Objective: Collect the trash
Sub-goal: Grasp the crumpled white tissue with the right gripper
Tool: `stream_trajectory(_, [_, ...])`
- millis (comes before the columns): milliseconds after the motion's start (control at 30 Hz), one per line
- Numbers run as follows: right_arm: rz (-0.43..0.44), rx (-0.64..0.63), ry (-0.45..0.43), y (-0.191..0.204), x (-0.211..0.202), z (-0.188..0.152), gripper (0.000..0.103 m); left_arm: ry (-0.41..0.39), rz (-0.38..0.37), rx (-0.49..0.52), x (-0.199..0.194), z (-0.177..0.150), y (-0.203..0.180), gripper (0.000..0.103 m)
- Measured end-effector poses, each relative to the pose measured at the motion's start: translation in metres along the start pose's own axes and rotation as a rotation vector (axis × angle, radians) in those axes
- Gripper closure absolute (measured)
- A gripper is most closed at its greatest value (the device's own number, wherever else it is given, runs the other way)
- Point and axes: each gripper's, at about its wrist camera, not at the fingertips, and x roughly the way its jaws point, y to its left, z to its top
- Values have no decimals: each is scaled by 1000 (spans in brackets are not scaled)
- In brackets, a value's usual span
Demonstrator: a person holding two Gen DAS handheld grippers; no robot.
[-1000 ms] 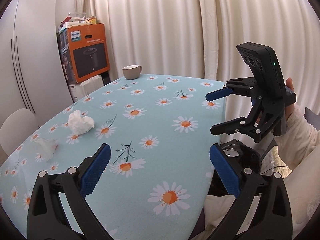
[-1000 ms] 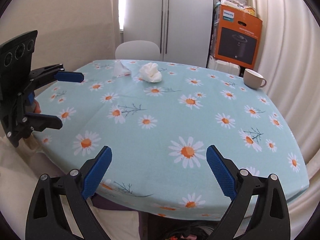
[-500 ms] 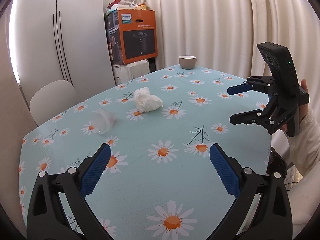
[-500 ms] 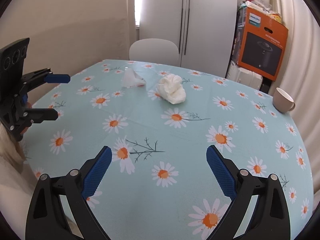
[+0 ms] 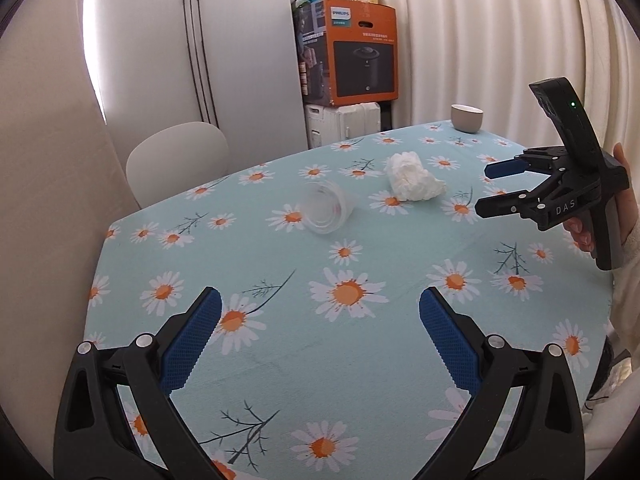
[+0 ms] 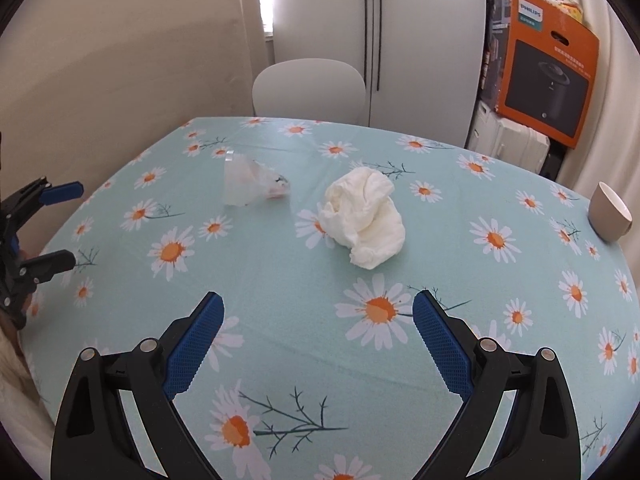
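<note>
Both wide-open claws have advanced over the daisy tablecloth (image 6: 280, 280) toward the crumpled tissue (image 6: 364, 216)

Two low wrist views, shared table (image 5: 360, 360)

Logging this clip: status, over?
Both grippers open, empty: left gripper, right gripper. Crumpled tissue and tipped plastic cup untouched. Path clear.

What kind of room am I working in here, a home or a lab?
Most likely a home dining corner: a table with a daisy tablecloth, a white chair pushed up to it, a cup near the edge, and an appliance box stacked beside tall white cupboards.
</note>
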Motion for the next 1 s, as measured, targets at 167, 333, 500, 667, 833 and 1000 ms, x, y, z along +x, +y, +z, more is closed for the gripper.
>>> stream_trajectory(167, [-14,34,25,-8,34,22,12,20,55,-78,7,-6,25,6])
stream_trajectory(333, [-19,117,76,-28,71,38,12,50,100,-121,14,-10,41,6])
stream_trajectory(500, [27,194,92,-45,97,45,28,62,74,-169,15,-12,50,6])
stream_trajectory(667, [35,159,56,-42,92,48,68,76,87,-168,21,-14,51,6])
stream_trajectory(833, [97,133,-2,-39,71,42,67,83,-4,-183,24,-6,48,6])
stream_trajectory(1000, [155,137,-62,-40,52,39,67,106,-70,-139,31,14,40,6])
